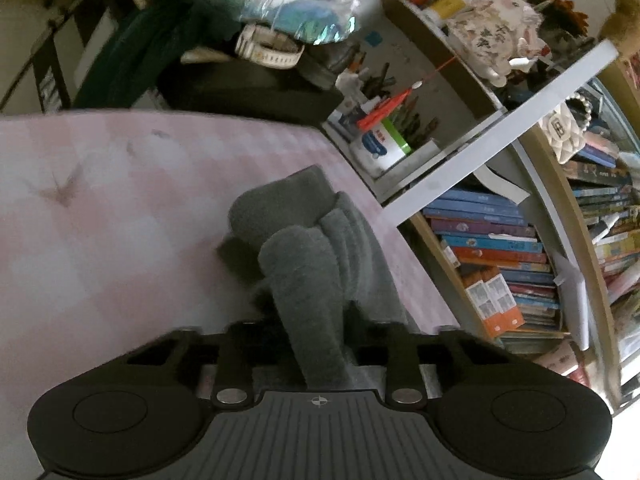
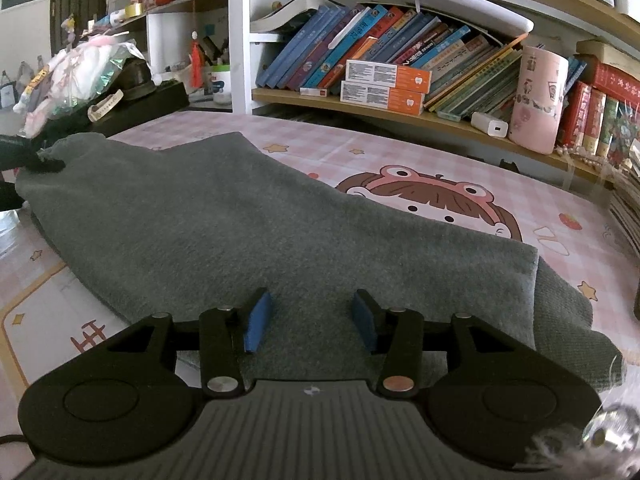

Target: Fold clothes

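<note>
Left gripper (image 1: 316, 332) is clamped on a bunched fold of the grey garment (image 2: 224, 232): in the left wrist view the fabric runs straight up between the fingers and hides the pads, with the rest of the cloth rumpled in thick rolls just ahead, near the table (image 1: 100, 220) edge that faces the bookshelf (image 1: 496, 248). Right gripper (image 2: 312, 316) is wide apart, blue pads (image 2: 258, 320) both visible, nothing between them, sitting low over the near edge of the garment; can't tell if the fingers touch the cloth. In the right wrist view the garment lies mostly flat across the pink checked table cover (image 2: 440, 168), spread from the far left corner, where the black tip of the other gripper pinches its edge, to the near right, where a second layer sticks out from under the top one. It partly covers the cartoon girl print (image 2: 432, 196) on the cover. Behind the table's far edge: shelf of leaning books (image 2: 360, 36), two orange-and-white boxes (image 2: 384, 84), pink cup (image 2: 540, 96), white charger (image 2: 490, 124). Off the far left corner a pile of plastic-wrapped stuff (image 2: 88, 68) sits on a dark block. Left wrist view is motion-blurred
</note>
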Demonstrator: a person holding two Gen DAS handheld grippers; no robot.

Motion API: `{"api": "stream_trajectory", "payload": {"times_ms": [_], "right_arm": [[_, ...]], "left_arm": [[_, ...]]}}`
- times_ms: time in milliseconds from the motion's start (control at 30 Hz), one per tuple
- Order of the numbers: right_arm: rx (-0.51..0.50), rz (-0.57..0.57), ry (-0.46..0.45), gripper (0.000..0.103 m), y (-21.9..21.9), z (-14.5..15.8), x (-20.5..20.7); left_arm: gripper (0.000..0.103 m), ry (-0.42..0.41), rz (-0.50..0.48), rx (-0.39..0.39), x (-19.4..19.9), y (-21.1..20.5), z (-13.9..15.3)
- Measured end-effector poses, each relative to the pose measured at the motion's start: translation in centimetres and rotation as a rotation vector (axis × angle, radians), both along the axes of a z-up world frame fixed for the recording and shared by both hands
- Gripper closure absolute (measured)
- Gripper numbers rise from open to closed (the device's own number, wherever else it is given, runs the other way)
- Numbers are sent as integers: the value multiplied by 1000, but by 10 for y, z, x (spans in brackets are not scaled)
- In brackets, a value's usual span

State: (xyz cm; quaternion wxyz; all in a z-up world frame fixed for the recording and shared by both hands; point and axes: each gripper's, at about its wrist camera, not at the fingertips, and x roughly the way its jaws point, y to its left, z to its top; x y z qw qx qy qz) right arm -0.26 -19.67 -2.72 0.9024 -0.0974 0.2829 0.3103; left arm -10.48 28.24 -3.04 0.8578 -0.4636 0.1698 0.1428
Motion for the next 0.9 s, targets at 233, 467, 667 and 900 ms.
{"api": "stream_trajectory", "payload": {"times_ms": [233,467,667,900], "right_arm": [[-5,40,0,55,13,0,8],[-48,98,-21,50,52,1,24],[-46,98,-27,49,61,0,28],[-11,141,-42,42,68,3,26]], "left_arm": [[90,-56,38,-20,-7,14,1],[90,-48,79,4,-25,30,2],[83,-19,50,43,-27,31,-1],[81,5,42,85,-20,27,1]]}}
